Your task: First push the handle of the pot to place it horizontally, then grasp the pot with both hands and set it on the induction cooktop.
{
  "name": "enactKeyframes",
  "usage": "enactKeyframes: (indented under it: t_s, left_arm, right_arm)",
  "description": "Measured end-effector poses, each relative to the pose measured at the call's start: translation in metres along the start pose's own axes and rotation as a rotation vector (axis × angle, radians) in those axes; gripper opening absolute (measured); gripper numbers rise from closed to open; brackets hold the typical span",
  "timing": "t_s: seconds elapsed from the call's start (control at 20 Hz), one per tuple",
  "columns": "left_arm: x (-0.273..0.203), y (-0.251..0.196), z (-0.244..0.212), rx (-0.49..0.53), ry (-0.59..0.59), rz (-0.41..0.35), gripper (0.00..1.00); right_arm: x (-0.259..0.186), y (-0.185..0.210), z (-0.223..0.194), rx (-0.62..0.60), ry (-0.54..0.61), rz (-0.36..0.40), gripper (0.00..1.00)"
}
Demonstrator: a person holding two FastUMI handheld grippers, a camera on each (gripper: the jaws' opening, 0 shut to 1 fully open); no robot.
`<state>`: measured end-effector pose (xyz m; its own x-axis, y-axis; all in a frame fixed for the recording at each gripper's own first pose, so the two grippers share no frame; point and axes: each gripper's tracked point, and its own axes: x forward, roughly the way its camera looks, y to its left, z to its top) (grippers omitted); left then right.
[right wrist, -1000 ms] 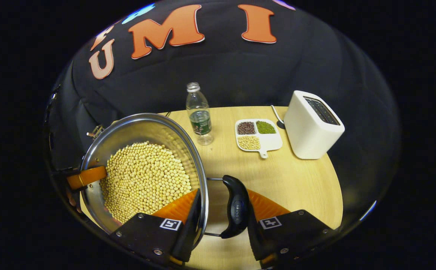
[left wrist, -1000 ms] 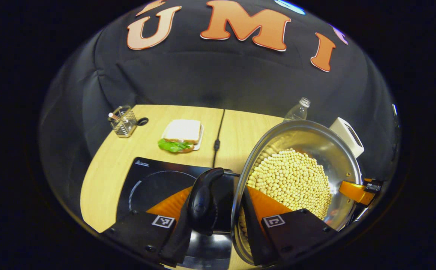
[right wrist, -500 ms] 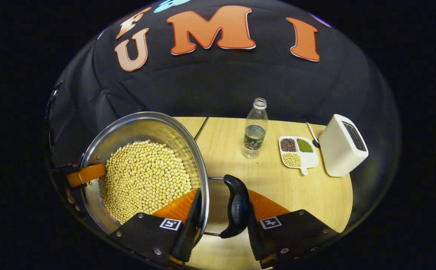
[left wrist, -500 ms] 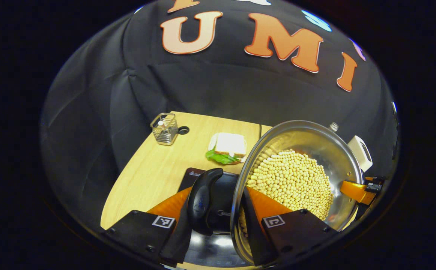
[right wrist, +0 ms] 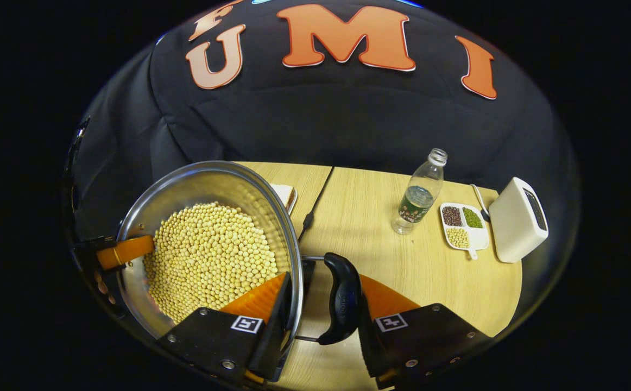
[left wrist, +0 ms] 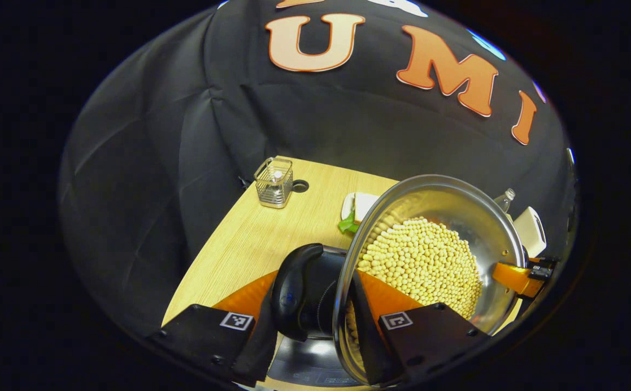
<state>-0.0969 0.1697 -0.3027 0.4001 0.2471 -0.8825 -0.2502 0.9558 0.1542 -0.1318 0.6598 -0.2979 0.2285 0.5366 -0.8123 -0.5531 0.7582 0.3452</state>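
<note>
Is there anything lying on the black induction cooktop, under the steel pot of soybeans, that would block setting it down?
Nothing visible does. The bare cooktop shows below the steel pot; the sandwich sits farther back on the table.

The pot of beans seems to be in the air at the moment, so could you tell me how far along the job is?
Done: both handles are gripped, the left tool on one handle, the right tool on the other handle. In hand: the pot is being carried, with the cooktop showing just beneath it. Left: setting the pot down on the cooktop and letting go.
</note>
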Motion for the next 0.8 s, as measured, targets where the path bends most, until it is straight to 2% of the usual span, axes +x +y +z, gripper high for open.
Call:
enactKeyframes:
  t_s: [0.35,0.4,0.45,0.5,0.65,0.7,0.8]
  left_arm:
    - [0.006,-0.002,-0.001,-0.028,0.041,-0.008,0.71]
    - [0.006,-0.002,-0.001,-0.031,0.048,-0.009,0.71]
    - [0.007,-0.002,-0.001,-0.039,0.052,-0.009,0.71]
    - [0.007,-0.003,-0.001,-0.044,0.059,-0.009,0.71]
    - [0.006,-0.003,0.000,-0.060,0.081,-0.008,0.71]
    - [0.005,-0.004,0.000,-0.064,0.098,-0.010,0.71]
    - [0.004,-0.003,0.000,-0.068,0.113,-0.012,0.71]
  right_arm:
    - [0.018,0.022,-0.010,0.002,0.046,-0.014,0.61]
    - [0.021,0.024,-0.011,0.004,0.049,-0.016,0.57]
    - [0.024,0.026,-0.013,0.002,0.054,-0.018,0.57]
    - [0.027,0.028,-0.015,0.003,0.058,-0.021,0.61]
    - [0.042,0.033,-0.027,0.004,0.096,-0.017,0.61]
    - [0.047,0.034,-0.027,0.009,0.104,-0.017,0.58]
    - [0.050,0.034,-0.023,0.003,0.120,-0.019,0.61]
